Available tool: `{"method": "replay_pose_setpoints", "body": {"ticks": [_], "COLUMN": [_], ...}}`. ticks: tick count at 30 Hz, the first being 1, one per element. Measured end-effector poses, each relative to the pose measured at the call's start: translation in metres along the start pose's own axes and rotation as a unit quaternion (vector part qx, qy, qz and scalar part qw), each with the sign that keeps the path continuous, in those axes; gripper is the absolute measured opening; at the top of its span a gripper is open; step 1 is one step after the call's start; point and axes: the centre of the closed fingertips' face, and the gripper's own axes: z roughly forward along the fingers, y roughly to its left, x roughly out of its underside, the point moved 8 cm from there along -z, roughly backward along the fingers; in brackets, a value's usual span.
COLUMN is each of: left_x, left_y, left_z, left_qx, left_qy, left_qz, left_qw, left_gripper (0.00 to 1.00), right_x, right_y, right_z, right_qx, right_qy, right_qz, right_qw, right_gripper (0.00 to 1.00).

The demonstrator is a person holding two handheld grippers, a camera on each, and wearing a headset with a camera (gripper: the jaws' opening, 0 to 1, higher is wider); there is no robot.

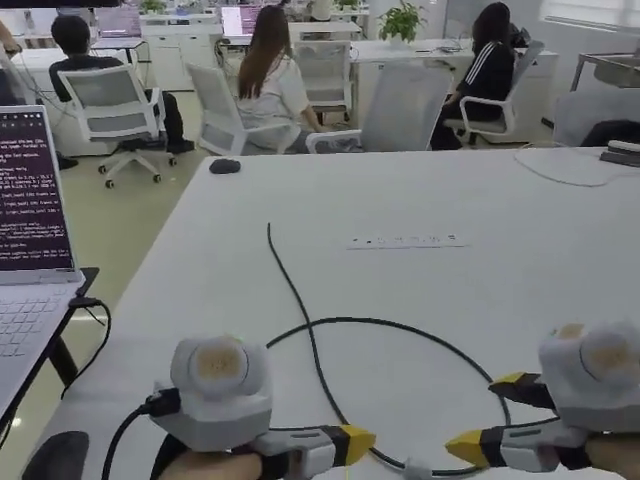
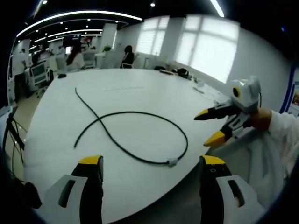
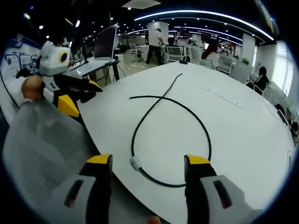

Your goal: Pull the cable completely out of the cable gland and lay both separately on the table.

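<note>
White-bodied left gripper and right gripper, yellow-tipped black jaws, black lead, white sleeve

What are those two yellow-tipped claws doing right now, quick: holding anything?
Left gripper: open, holding nothing.
Right gripper: open, holding nothing; the cable gland lies untouched just ahead of it.
</note>
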Motion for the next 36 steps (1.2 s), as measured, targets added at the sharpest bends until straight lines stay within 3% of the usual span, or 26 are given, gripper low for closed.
{"method": "replay_pose_setpoints", "body": {"ticks": [3,6,11,13,16,21,25,28,36], "left_x": [0.002,-0.004,-0.003,-0.006,-0.007,-0.01,-0.011,-0.011,-0.011], "left_y": [0.003,0.006,0.009,0.01,0.011,0.008,0.006,0.006,0.006], "left_z": [0.0,-0.002,-0.004,-0.005,-0.004,-0.005,-0.003,-0.003,-0.003], "left_qx": [-0.011,-0.019,-0.036,-0.042,-0.044,-0.045,-0.042,-0.042,-0.038], "left_qy": [0.007,-0.016,-0.012,-0.025,-0.024,-0.036,-0.034,-0.034,-0.031], "left_qz": [0.008,0.001,0.004,0.005,0.008,0.017,0.023,0.024,0.022], "left_qw": [0.9999,0.9997,0.9993,0.9988,0.9987,0.9982,0.9983,0.9983,0.9985], "left_gripper": [0.84,0.84,0.82,0.81,0.81,0.81,0.81,0.81,0.8], "right_x": [0.001,0.001,0.001,0.002,0.003,-0.003,0.001,0.0,0.001], "right_y": [0.001,0.003,0.011,0.014,0.014,0.011,0.007,0.007,0.006], "right_z": [0.001,0.003,0.005,0.006,0.007,0.001,0.002,0.001,0.002], "right_qx": [-0.007,-0.022,-0.046,-0.054,-0.069,-0.068,-0.058,-0.058,-0.053], "right_qy": [-0.001,-0.001,0.0,0.001,0.006,-0.027,-0.012,-0.018,-0.005], "right_qz": [0.009,0.013,0.021,0.018,0.032,0.039,0.042,0.043,0.043], "right_qw": [0.9999,0.9997,0.9987,0.9984,0.9971,0.9966,0.9974,0.9972,0.9977], "right_gripper": [0.63,0.63,0.63,0.64,0.64,0.63,0.63,0.63,0.62]}}
